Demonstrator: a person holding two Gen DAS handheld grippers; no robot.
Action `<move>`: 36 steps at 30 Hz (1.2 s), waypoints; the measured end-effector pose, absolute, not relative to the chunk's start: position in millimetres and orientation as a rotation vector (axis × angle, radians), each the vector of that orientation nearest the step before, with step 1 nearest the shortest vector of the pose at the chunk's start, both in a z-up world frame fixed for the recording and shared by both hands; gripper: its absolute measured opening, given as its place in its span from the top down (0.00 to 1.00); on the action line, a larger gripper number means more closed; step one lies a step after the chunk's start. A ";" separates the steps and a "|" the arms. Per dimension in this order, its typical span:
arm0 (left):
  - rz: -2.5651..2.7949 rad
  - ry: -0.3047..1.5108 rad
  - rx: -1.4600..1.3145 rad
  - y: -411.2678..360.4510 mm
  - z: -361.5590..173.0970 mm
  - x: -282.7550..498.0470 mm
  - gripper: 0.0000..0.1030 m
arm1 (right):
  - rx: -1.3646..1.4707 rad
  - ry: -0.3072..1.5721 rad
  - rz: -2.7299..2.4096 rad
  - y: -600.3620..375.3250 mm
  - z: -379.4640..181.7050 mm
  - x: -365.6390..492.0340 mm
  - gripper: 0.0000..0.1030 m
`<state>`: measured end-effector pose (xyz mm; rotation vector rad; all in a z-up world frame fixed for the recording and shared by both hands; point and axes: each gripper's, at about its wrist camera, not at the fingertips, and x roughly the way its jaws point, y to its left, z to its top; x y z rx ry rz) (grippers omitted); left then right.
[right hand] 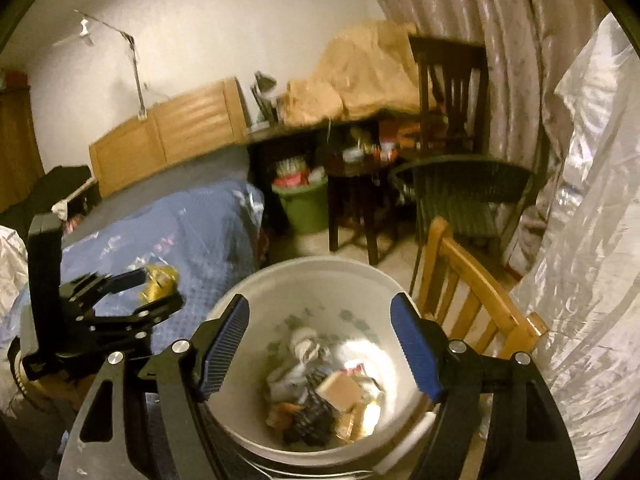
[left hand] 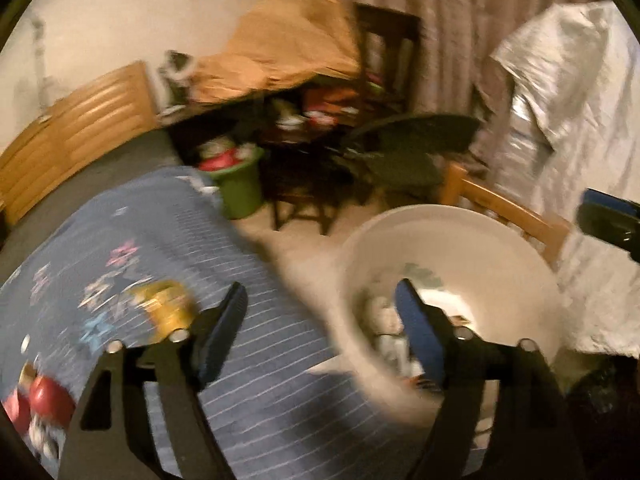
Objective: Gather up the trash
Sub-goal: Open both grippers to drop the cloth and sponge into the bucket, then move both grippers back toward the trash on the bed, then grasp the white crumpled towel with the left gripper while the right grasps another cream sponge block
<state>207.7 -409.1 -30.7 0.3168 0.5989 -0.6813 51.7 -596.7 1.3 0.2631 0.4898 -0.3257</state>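
A white bucket (right hand: 304, 276) holds several pieces of trash (right hand: 328, 392); it also shows in the left wrist view (left hand: 460, 236). My right gripper (right hand: 320, 344) is open and empty right above the bucket's mouth. A gold wrapper (left hand: 164, 308) lies on the blue bedspread (left hand: 120, 248). My left gripper (left hand: 320, 320) is open and empty, between the wrapper and the bucket. In the right wrist view the left gripper (right hand: 154, 288) hovers at the gold wrapper (right hand: 160, 280). A red and white object (left hand: 40, 404) lies at the bedspread's near left.
A wooden chair (right hand: 472, 300) stands right of the bucket, beside a silvery plastic sheet (right hand: 592, 240). A green bin (right hand: 306, 208) full of rubbish, a dark table (right hand: 360, 184) and a dark wicker chair (right hand: 468, 196) stand behind. The wooden headboard (right hand: 172, 124) is at far left.
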 end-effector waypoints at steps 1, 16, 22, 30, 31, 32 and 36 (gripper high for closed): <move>-0.641 0.590 0.297 -390.6 -31.0 207.1 0.24 | 0.250 0.455 -0.334 -587.3 2.2 47.0 0.28; -0.078 0.628 -0.002 -121.9 -31.5 200.3 0.19 | 0.144 0.199 -0.224 -414.4 -21.5 45.8 0.08; 0.081 0.683 -0.199 -34.8 -45.9 214.7 0.19 | 0.184 0.276 -0.152 -367.6 -41.4 66.1 0.06; 0.040 0.803 -0.261 -31.4 -82.6 264.5 0.38 | 0.141 0.372 -0.075 -334.7 -45.0 111.2 0.06; 0.036 0.825 -0.265 -33.3 -88.7 272.7 0.45 | 0.136 0.379 -0.065 -333.6 -43.2 117.1 0.06; 0.038 0.846 -0.265 -34.2 -94.0 279.7 0.49 | 0.131 0.389 -0.051 -328.3 -42.0 124.4 0.06; -0.003 0.874 -0.352 -20.3 -107.1 287.0 0.70 | 0.111 0.408 0.016 -314.0 -31.4 147.2 0.06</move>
